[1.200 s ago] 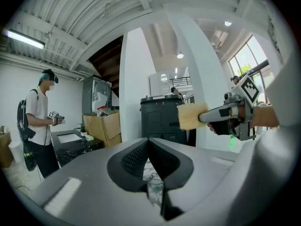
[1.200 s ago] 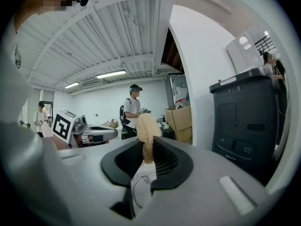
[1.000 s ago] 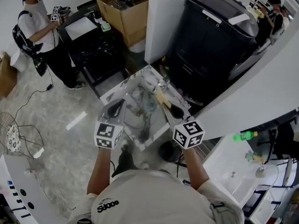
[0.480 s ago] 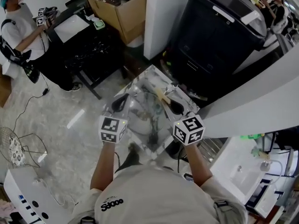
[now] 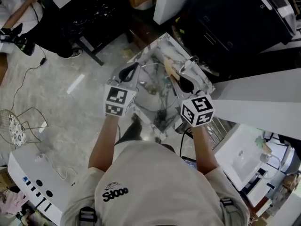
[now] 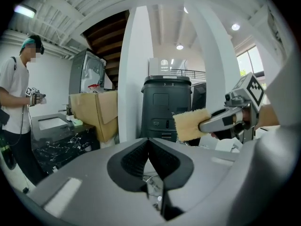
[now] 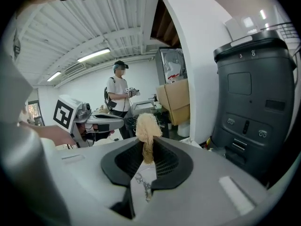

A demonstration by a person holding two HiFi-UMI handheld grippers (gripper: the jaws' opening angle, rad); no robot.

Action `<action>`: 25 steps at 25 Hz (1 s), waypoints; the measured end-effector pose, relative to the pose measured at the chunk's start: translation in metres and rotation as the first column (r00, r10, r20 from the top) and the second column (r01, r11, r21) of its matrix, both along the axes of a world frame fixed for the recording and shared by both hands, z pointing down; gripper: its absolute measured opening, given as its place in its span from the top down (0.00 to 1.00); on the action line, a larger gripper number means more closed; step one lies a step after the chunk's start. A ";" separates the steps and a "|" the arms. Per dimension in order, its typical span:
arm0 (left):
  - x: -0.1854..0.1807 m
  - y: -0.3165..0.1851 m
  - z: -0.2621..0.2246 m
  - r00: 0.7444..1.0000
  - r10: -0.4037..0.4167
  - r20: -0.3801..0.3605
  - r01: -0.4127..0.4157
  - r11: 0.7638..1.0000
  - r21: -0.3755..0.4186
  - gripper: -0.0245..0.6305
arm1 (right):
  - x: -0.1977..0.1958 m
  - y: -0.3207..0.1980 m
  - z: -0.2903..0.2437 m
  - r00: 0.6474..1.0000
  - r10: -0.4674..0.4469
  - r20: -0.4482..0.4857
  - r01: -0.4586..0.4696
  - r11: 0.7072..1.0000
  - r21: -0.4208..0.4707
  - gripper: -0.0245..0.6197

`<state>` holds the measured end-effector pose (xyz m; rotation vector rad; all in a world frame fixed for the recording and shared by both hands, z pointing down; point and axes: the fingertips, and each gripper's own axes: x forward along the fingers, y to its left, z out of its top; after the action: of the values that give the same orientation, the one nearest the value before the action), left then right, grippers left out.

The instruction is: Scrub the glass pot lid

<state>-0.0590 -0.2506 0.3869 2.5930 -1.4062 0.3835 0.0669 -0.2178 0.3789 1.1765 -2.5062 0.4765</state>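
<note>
The glass pot lid (image 5: 153,86) lies on a small marble table (image 5: 155,44), seen only in the head view. My left gripper (image 5: 128,72) hovers at the lid's left side, held level; its jaws (image 6: 149,140) are shut with nothing seen between them. My right gripper (image 5: 178,77) is at the lid's right, shut on a yellow sponge (image 5: 168,67). The sponge (image 7: 147,128) sticks up out of the right jaws. From the left gripper view the sponge (image 6: 192,125) and the right gripper (image 6: 209,124) show at the right. The left gripper (image 7: 115,122) shows at the left of the right gripper view.
A large black bin (image 5: 244,22) stands behind the table, next to a white column (image 6: 131,79). A black marble-topped stand (image 5: 80,18) is at the back left, with a cardboard box (image 6: 94,112) and a person (image 6: 16,98) near it. A wire basket (image 5: 19,126) lies on the floor.
The head view has tipped down and closer to the table. Both grippers stay shut over the lid, the right still holding the sponge, and sit slightly further forward.
</note>
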 end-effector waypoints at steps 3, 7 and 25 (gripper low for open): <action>-0.007 -0.007 0.021 1.000 0.015 -0.002 -0.016 0.999 -0.041 0.95 | -0.011 -0.009 0.025 1.000 0.013 -0.005 -0.013 0.999 -0.049 0.89; -0.013 -0.015 0.051 0.999 0.041 0.000 -0.041 0.994 -0.102 0.95 | -0.017 -0.022 0.064 0.997 0.037 -0.062 -0.044 0.993 -0.111 0.89; -0.024 -0.045 0.114 0.996 0.070 0.056 -0.058 0.979 -0.197 0.95 | -0.029 -0.051 0.205 0.972 0.075 -0.221 -0.140 0.946 -0.294 0.89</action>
<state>-0.0834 -0.2959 0.5009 2.4907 -1.2374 0.5857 0.0379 -0.2684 0.5842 1.1761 -2.1065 0.7061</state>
